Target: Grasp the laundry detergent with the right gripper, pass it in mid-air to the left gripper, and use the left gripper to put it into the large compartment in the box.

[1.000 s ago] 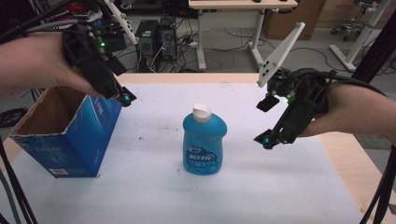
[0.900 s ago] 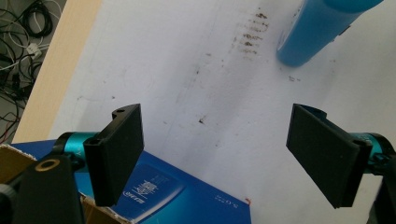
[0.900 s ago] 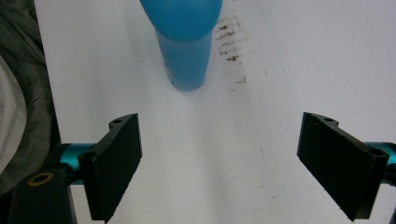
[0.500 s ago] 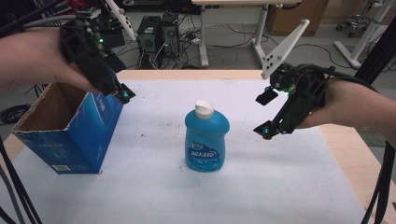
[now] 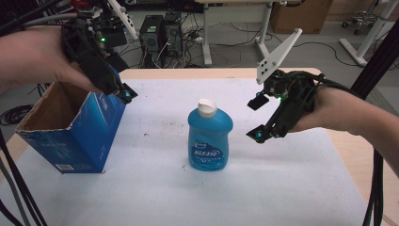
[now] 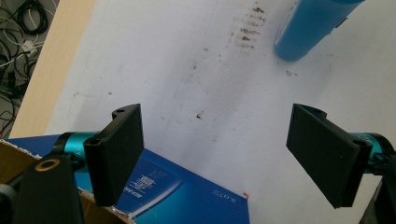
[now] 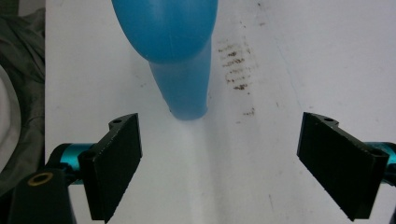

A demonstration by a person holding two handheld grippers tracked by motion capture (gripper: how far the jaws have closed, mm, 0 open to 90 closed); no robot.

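A blue detergent bottle (image 5: 210,139) with a white cap stands upright mid-worktop (image 5: 291,188). The right hand-held gripper (image 5: 258,118) hovers just beside it, jaws spread wide, grasping nothing. The left hand-held gripper (image 5: 123,94), equally spread and empty, hangs over the near rim of an open blue cardboard box (image 5: 70,129) at the worktop's left.

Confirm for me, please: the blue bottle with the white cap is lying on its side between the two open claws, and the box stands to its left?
Not quite: the bottle stands upright, as the high view shows. It is between the open left claw and right claw, and the box stands to its left.
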